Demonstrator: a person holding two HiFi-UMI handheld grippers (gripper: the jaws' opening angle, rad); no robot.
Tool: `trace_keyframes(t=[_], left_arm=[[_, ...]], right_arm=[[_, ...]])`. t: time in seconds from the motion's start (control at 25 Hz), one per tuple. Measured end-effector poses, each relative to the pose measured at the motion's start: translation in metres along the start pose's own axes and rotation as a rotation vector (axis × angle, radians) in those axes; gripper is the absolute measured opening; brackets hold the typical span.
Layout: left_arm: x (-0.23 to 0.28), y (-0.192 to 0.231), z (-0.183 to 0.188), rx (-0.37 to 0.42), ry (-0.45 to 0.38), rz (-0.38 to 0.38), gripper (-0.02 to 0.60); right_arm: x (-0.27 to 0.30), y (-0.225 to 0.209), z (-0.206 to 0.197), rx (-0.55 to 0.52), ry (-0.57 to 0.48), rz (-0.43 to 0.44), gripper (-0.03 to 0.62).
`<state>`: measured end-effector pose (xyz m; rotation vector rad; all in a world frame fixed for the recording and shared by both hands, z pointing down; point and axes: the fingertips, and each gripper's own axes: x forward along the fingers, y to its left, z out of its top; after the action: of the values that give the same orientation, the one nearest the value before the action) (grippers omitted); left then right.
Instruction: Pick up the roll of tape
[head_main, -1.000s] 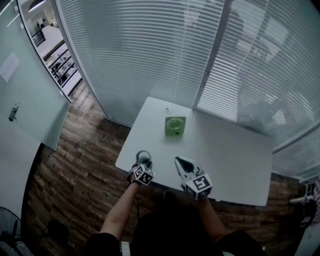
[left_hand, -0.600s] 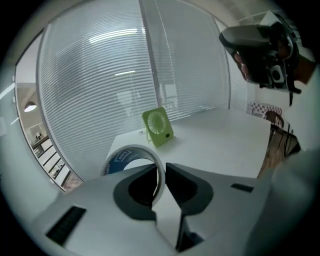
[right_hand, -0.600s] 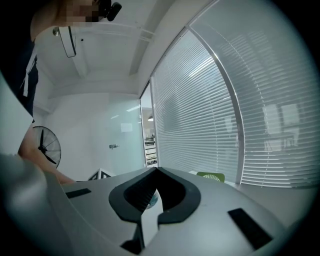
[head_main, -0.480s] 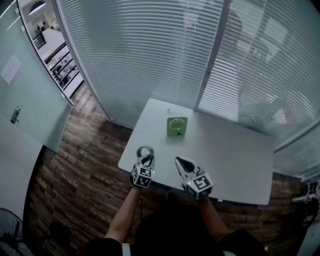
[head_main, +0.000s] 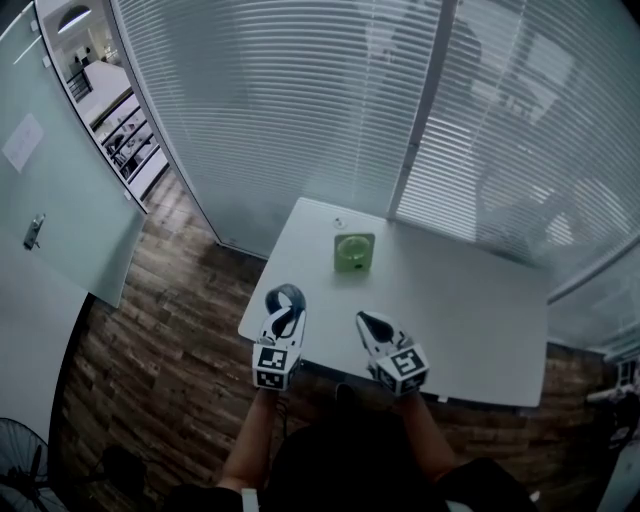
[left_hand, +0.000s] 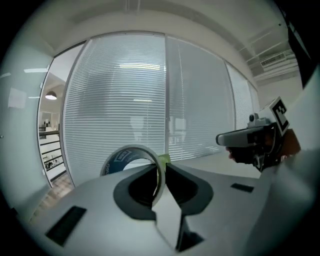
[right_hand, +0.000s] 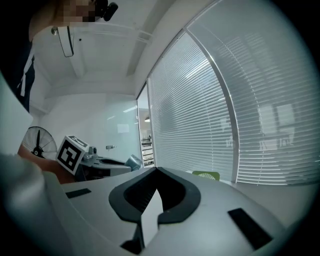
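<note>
tape up and in the grip: roll of tape (left_hand: 131, 159) pinched by left gripper (left_hand: 161, 172), jaws closed on the wall of the ring, one jaw through the hole and the other outside it. stands on edge, upright, with most of the ring hanging off to the left of the jaw line and a green loose end poking up right at the pinch. points its hole across the jaws, not along them. from above, sits just ahead of the gripper tips, over the near left corner of the table (head_main: 470, 300) and clear of the top.

right gripper (head_main: 372, 322) close alongside, apart from the roll, jaws together on nothing. nearer hand by far: the left, already holding.

white table, nearly bare, only a green square thing (head_main: 351, 252) well beyond, toward the far edge. behind it, blinds (head_main: 300, 100) wall to wall. below and left, plank floor (head_main: 150, 300), a glass door (head_main: 50, 200), a fan (head_main: 15, 465) down in the corner.

looks like the pick is as good as made. calls only for a steady squeeze now, judging by that thin-wall hold, since a ring caught at one side could swing or slip.
</note>
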<state>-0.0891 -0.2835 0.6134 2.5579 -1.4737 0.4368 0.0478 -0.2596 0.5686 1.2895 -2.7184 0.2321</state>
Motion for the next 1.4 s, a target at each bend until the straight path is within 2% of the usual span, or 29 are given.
trace_keyframes(t=[0.32,0.48,0.68,0.96,1.2,1.4], left_arm=[[-0.044,-0.006,0.039,-0.035,-0.131,0.002,0.055],[-0.061,-0.007,0.038,-0.042,-0.174,-0.001,0.055],[-0.071,-0.007,0.040,-0.050,-0.186,-0.017,0.055],[-0.075,-0.006,0.038,-0.055,-0.197,-0.034,0.055],[-0.079,-0.012,0.050,-0.085,-0.218,-0.046,0.054],[-0.078,-0.003,0.040,-0.092,-0.222,-0.058,0.054]], right_arm=[[-0.006,-0.003,0.002,-0.027,-0.011,-0.010,0.006],[-0.009,0.001,0.002,-0.022,0.009,-0.014,0.006],[-0.010,0.002,0.003,-0.023,-0.009,-0.021,0.006],[-0.012,0.007,-0.007,-0.007,0.018,-0.009,0.006],[-0.015,0.009,-0.009,-0.060,0.022,-0.021,0.006],[-0.020,0.008,-0.009,-0.109,0.035,-0.035,0.006]])
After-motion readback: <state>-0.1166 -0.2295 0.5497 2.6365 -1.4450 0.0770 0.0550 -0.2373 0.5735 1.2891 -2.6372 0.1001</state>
